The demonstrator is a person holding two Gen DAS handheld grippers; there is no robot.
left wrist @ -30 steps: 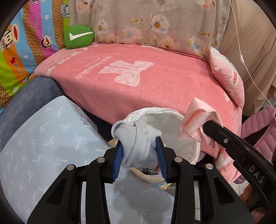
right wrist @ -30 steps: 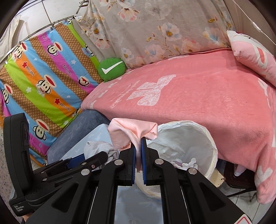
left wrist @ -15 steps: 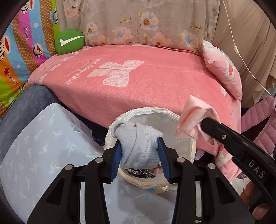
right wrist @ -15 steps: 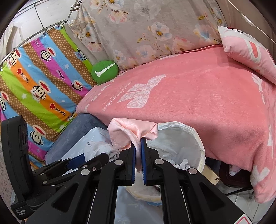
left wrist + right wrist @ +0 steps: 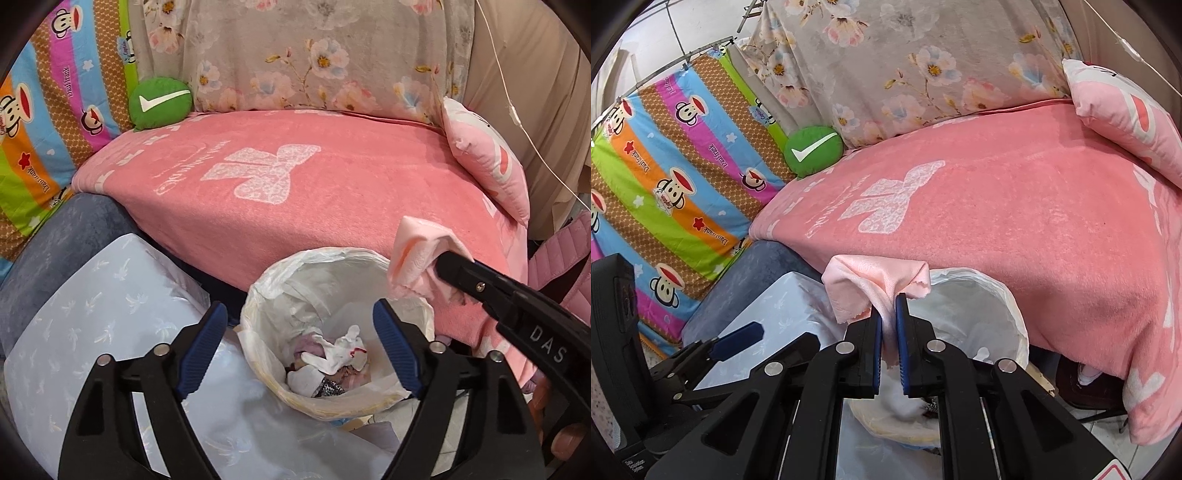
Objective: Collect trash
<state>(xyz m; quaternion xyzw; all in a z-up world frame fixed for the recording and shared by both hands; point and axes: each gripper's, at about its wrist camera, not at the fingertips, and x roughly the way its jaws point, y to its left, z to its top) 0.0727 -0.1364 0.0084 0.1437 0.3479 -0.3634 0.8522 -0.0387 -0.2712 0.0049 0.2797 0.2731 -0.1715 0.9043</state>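
Observation:
A round trash bin lined with a white plastic bag stands beside the pink bed; it also shows in the right wrist view. Crumpled white tissues and other scraps lie inside it. My left gripper is open and empty, its blue pads either side of the bin's mouth. My right gripper is shut on a pink cloth and holds it over the bin's near rim. The pink cloth shows in the left wrist view at the bin's right edge. A pale blurred piece shows below the right gripper's jaws.
A pink blanket covers the bed behind the bin. A light blue patterned cushion lies to the bin's left. A green round pillow and a pink pillow sit on the bed. A pink quilted jacket is at the right.
My left gripper has opened and let go of the grey sock, which is no longer between its pads. The right gripper still holds the pink cloth by the bin.

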